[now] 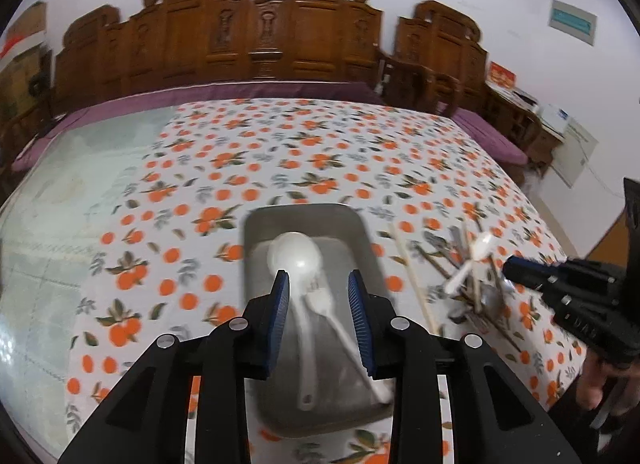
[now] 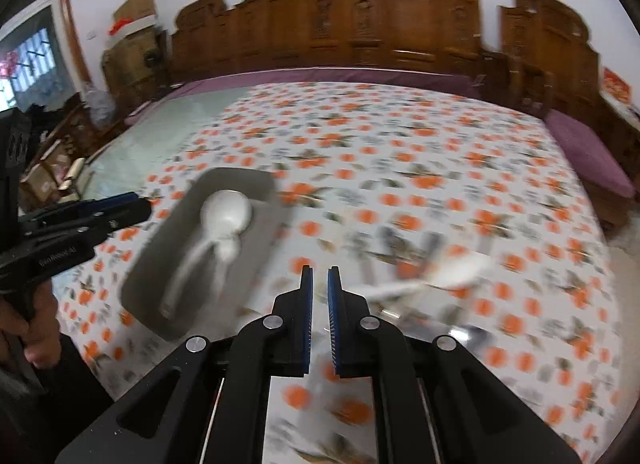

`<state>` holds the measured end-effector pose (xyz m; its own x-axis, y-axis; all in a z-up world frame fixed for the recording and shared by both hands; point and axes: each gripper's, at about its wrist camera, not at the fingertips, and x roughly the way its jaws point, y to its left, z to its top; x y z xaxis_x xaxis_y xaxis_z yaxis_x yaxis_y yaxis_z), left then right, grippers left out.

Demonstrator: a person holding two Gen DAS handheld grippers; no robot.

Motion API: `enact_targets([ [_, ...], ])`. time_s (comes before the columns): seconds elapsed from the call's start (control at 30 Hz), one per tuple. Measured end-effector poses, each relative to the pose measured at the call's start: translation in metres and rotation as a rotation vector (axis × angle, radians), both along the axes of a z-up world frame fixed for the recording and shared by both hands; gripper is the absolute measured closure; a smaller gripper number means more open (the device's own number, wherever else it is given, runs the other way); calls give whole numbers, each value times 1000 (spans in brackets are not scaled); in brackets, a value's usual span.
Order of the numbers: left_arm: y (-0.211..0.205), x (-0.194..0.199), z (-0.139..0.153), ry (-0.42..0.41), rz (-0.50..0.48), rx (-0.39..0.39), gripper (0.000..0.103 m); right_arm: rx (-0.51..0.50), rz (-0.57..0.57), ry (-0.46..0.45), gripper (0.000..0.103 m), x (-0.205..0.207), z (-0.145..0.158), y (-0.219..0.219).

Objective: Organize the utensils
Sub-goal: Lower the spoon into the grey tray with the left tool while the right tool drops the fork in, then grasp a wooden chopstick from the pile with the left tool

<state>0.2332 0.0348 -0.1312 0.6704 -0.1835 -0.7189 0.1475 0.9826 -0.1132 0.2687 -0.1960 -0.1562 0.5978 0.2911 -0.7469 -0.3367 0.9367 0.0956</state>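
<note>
Tray: a grey metal tray with round corners (image 1: 352,223) is set on the table with the white cloth printed with oranges (image 1: 280,143), near the edge where the person stands.
In the tray: a big white plastic ladle (image 1: 296,254) and a white plastic fork (image 1: 320,300) are laid side by side, with their handles toward the near edge.
Pile: the loose pile of utensils (image 1: 472,272) is left on the cloth, to the right of the tray and close to the table's right edge. A white plastic spoon (image 1: 476,252), a pale wooden chopstick (image 1: 412,276) and some dark metal pieces can be made out. The picture is too blurry for a count.
Left gripper: the left gripper (image 1: 319,294) is held over the tray. Its blue pads are spread apart and nothing is pinched, though the ladle handle and the fork are seen between them.
Right gripper: the right gripper (image 2: 320,292) is held over the cloth, between the tray and the pile. Its pads are pressed almost together with only a thin gap, and nothing is held.
Step in hand: it is judged that the next piece from the pile is to be fetched.
How to do it well: the right pads should be spread before the pile is reached. One piece lying on top should be picked, like the white spoon. It should be pinched at the middle of its handle so it does not tip. The other pieces should not be dragged along. It should be laid in the tray the same way as the ladle.
</note>
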Motion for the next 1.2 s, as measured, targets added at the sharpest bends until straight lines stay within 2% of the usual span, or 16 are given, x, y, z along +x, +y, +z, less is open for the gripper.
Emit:
enact_targets([
  [0.1,-22,-3,-1,3,-39,3,74,-23,-53,-9,92,-11,1,-33],
  [0.13,-28,-4,-2,5,-50,2,74,-23,-63,-8,85,-15,1,-41],
  [0.2,-43,-6,-5,10,-77,2,74,-29,-91,-1,79,-23,-2,-59],
  [0.3,-65,-10,-10,15,-116,20,74,-53,-97,12,79,-33,-8,-73],
  [0.6,-115,-16,-30,45,-187,68,74,-39,-95,5,75,-45,-14,-86],
  [0.87,-130,-17,-56,112,-208,76,74,-50,-74,30,74,-42,-29,-83],
  [1.2,-139,-16,-83,191,-196,70,74,-40,-64,36,74,-43,-31,-78],
])
